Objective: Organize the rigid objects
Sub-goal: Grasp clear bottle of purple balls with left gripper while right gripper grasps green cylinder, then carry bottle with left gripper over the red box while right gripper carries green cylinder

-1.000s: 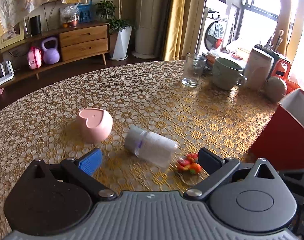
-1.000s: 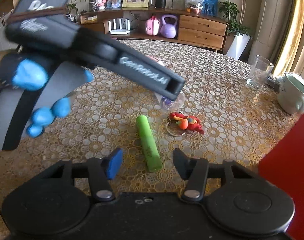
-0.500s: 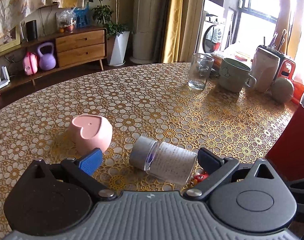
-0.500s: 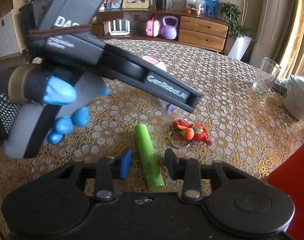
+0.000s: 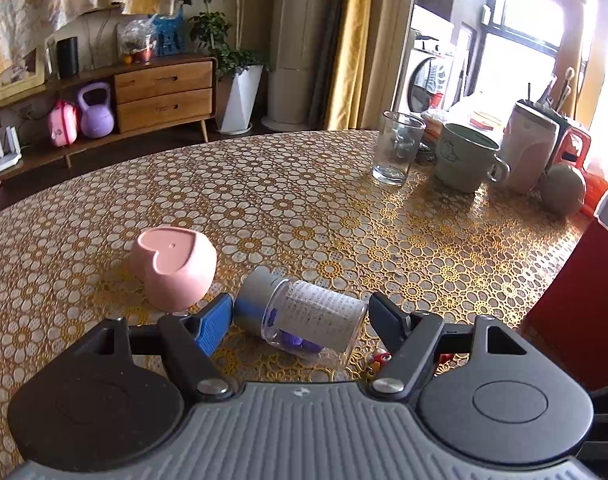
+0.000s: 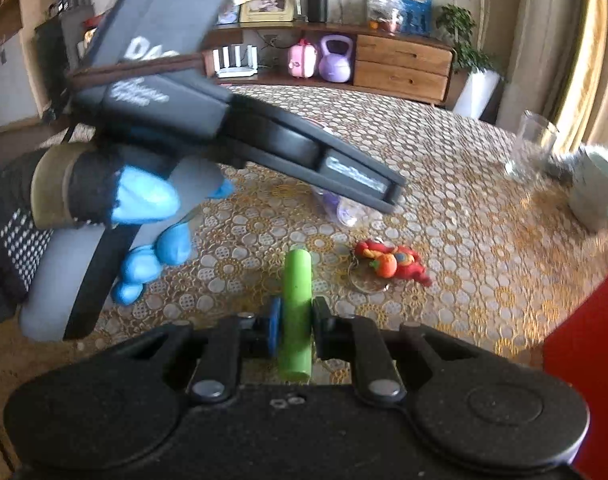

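A clear jar with a grey lid [image 5: 299, 318] lies on its side on the table. My left gripper [image 5: 299, 316] is open, with the jar between its fingers; whether they touch it I cannot tell. My right gripper [image 6: 295, 326] is shut on a green cylinder [image 6: 296, 308], which lies on the table. The left gripper's body [image 6: 239, 120] fills the upper left of the right wrist view. A pink heart-shaped pot [image 5: 173, 266] sits to the left of the jar. A red and orange keychain toy [image 6: 390, 264] lies to the right of the cylinder.
A red box [image 5: 584, 304] stands at the table's right edge. A drinking glass [image 5: 396, 152], a green mug [image 5: 466, 158], a white container [image 5: 534, 146] and a round grey object [image 5: 564, 194] stand at the far right of the table.
My left gripper has moved forward around the jar and narrowed. My right gripper has closed onto the green cylinder.
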Demonstrator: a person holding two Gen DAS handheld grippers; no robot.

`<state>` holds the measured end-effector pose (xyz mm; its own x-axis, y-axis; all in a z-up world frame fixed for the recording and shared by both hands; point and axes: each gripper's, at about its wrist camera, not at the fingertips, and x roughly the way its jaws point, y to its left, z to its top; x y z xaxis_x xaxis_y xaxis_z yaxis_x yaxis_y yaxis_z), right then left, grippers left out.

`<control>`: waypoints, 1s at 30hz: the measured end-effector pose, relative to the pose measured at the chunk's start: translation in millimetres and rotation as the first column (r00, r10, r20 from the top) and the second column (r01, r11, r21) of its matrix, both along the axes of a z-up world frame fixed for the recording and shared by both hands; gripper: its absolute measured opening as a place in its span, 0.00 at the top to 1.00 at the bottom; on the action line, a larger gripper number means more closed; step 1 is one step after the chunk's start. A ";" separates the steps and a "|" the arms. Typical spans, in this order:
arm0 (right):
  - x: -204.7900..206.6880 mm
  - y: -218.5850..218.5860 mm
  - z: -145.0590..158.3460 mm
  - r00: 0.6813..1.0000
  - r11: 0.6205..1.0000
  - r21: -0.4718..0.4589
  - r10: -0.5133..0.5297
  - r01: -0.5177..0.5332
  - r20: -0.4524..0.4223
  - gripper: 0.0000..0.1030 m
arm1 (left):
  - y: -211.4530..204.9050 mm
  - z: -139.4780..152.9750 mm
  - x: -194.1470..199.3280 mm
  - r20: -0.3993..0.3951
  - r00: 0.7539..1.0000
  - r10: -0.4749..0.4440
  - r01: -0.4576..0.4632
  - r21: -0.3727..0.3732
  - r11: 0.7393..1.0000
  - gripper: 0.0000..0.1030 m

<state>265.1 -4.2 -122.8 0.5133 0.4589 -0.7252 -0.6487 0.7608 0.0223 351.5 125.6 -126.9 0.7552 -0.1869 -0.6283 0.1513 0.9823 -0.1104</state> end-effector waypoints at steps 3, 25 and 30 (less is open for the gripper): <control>-3.9 -9.8 6.8 0.999 0.999 0.033 -0.027 0.028 -0.025 0.85 | 3.7 6.2 -7.7 -0.002 1.000 0.019 -0.019 -0.027 0.999 0.27; -66.1 -109.4 100.6 0.985 0.968 0.186 -0.170 0.167 -0.002 0.85 | -44.4 118.2 -127.8 0.030 1.000 0.005 -0.002 -0.088 0.996 0.27; -74.7 -137.4 113.1 0.979 0.960 0.202 -0.203 0.195 0.020 0.85 | -65.8 134.7 -148.9 0.052 0.999 -0.011 0.015 -0.075 0.997 0.27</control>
<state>190.4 -141.7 -9.7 0.6353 0.4773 -0.6072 -0.4883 0.8573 0.1630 202.6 59.8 7.8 0.7836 -0.2425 -0.5720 0.1717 0.9694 -0.1757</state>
